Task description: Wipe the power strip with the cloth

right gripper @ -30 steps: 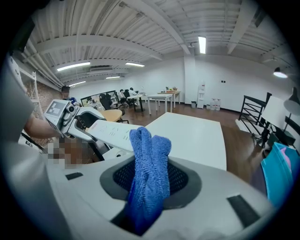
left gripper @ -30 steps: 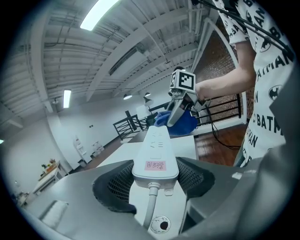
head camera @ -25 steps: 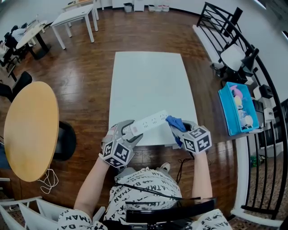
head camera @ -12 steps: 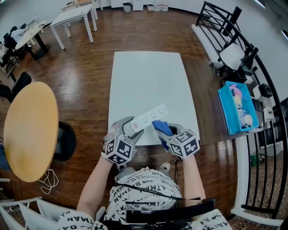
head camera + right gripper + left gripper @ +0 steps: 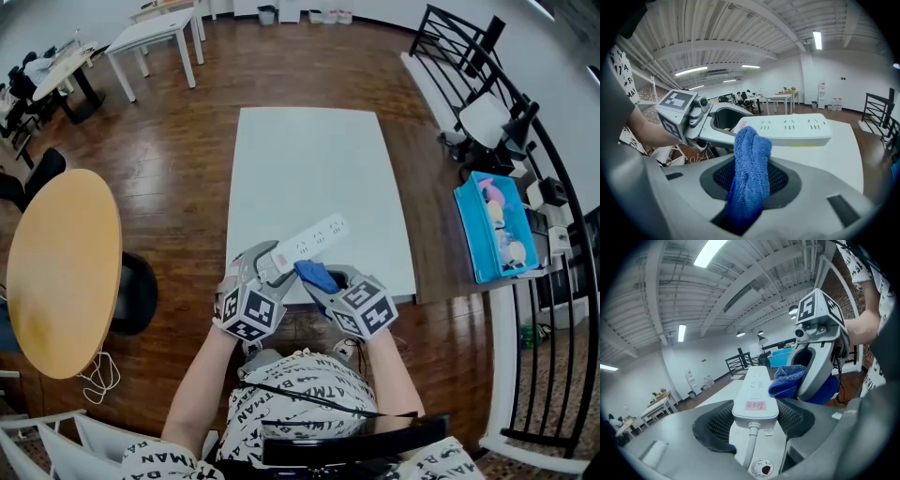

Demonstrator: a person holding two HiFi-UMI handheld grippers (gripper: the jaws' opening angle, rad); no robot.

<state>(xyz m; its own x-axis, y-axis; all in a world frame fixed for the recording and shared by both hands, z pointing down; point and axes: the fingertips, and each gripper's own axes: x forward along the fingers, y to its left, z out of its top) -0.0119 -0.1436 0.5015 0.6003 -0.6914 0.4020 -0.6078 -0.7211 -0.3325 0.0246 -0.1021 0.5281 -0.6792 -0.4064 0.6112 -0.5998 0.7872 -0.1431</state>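
My left gripper [image 5: 267, 262] [image 5: 754, 420] is shut on the cable end of a white power strip [image 5: 309, 242] [image 5: 754, 390] [image 5: 790, 131], holding it up over the near edge of the white table [image 5: 309, 169]. My right gripper [image 5: 323, 281] [image 5: 750, 180] is shut on a blue cloth [image 5: 315, 275] [image 5: 749, 173] [image 5: 788, 380]. The bunched cloth presses against the side of the strip close to the left jaws. The strip's far end with its sockets points away over the table.
A round wooden table [image 5: 61, 272] stands to the left with a dark chair [image 5: 136, 295] beside it. A blue bin [image 5: 497, 225] with items and a black railing [image 5: 525, 141] are on the right. White desks [image 5: 155, 37] stand at the back.
My right gripper has slid the cloth leftward along the strip, from its far end toward the left gripper. The left gripper and strip have stayed nearly still.
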